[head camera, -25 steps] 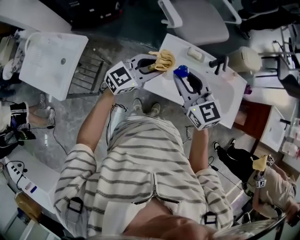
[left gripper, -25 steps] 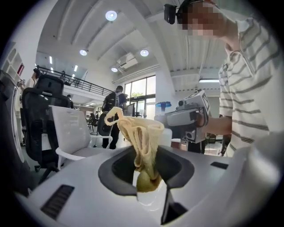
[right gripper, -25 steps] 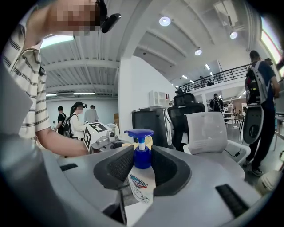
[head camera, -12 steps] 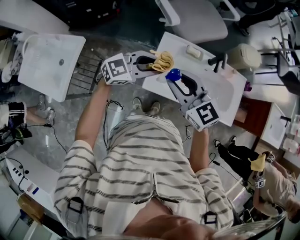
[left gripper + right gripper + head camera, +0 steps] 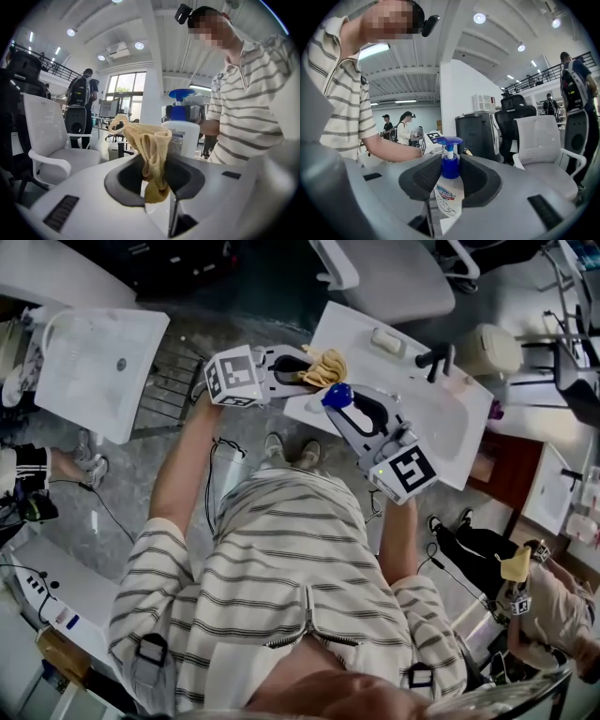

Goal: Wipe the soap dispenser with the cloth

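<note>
Soap dispenser [image 5: 449, 199] is clamped upright in the right tool [image 5: 449, 183], the pads being pressed on the blue collar and upper body; it is carried clear of the tabletop [image 5: 342, 334], above its near edge in the head view, not stood on it; judged reason: the bottle is steadied by one tool so that the front and label side are left exposed for wiping. Cloth [image 5: 149, 140] is pinched in the closed left tool [image 5: 154, 176] by its lower part; the loose yellow bunch is left standing free past the jaw tips, presumably so fabric and not plastic meets the bottle. In the head view the left tool [image 5: 302, 369] and right tool [image 5: 349, 411] are aimed at each other, roughly level, with the cloth [image 5: 326, 364] just beside the blue pump of the soap dispenser [image 5: 337, 395]; in the left gripper view the bottle is seen directly behind the cloth; contact cannot be confirmed from any view, so the wipe is judged about to start or barely under way. Count: one soap dispenser, one cloth, two tools, both loaded; one tabletop under the work, carrying a sunken basin and one dark tap [image 5: 436, 360]; one white chair [image 5: 394, 277] beyond it.
</note>
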The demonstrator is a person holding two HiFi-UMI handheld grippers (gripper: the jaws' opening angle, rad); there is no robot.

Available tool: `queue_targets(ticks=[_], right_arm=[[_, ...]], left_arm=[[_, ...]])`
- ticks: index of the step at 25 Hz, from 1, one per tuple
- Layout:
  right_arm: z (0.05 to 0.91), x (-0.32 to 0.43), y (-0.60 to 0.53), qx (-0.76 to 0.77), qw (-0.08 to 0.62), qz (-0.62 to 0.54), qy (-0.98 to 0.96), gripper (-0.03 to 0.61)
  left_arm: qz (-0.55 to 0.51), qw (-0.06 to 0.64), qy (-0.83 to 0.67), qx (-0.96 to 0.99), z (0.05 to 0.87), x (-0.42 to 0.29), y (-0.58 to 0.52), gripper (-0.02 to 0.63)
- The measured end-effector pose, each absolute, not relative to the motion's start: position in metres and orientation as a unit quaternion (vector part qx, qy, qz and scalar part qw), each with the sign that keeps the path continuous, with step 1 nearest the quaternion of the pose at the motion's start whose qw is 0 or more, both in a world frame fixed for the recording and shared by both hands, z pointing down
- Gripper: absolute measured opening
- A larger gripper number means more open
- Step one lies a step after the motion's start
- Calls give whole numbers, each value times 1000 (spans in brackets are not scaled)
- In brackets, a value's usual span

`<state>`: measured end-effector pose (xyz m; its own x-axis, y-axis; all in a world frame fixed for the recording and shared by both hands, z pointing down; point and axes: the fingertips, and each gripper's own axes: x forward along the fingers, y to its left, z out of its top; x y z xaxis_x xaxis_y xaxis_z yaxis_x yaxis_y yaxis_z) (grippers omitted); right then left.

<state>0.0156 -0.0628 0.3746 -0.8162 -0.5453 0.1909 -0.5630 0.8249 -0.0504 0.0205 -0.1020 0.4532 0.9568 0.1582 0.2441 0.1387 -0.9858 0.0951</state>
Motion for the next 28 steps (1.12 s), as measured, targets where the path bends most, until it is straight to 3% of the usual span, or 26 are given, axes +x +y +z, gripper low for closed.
queue_targets(ticks=[28], right_arm=[[378,23,-75,317,73,77,-942,123]], left_arm=[[150,83,-10,985,484,-4,-99,110]])
